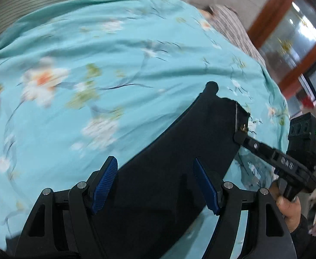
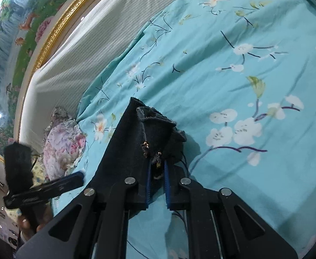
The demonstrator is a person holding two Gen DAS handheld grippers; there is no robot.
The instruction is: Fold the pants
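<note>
Dark navy pants (image 1: 168,151) lie on a turquoise flowered bedspread (image 1: 93,54). My left gripper (image 1: 155,183) hangs open just above the dark cloth, its blue pads (image 1: 106,183) wide apart and gripping nothing. My right gripper (image 2: 157,172) is shut on a bunched edge of the pants (image 2: 125,146), near small metal fittings, and that edge is lifted off the bedspread (image 2: 244,75). The left wrist view shows the right gripper (image 1: 241,137) pinching the pants' far corner. The left gripper (image 2: 71,180) appears blurred at the lower left of the right wrist view.
A flowered pillow (image 2: 60,146) lies by the striped headboard cushion (image 2: 82,43), under a gold-framed painting (image 2: 17,32). A wood-framed glass door (image 1: 287,43) stands beyond the bed's right side. A person's hand (image 1: 287,211) holds the right gripper's handle.
</note>
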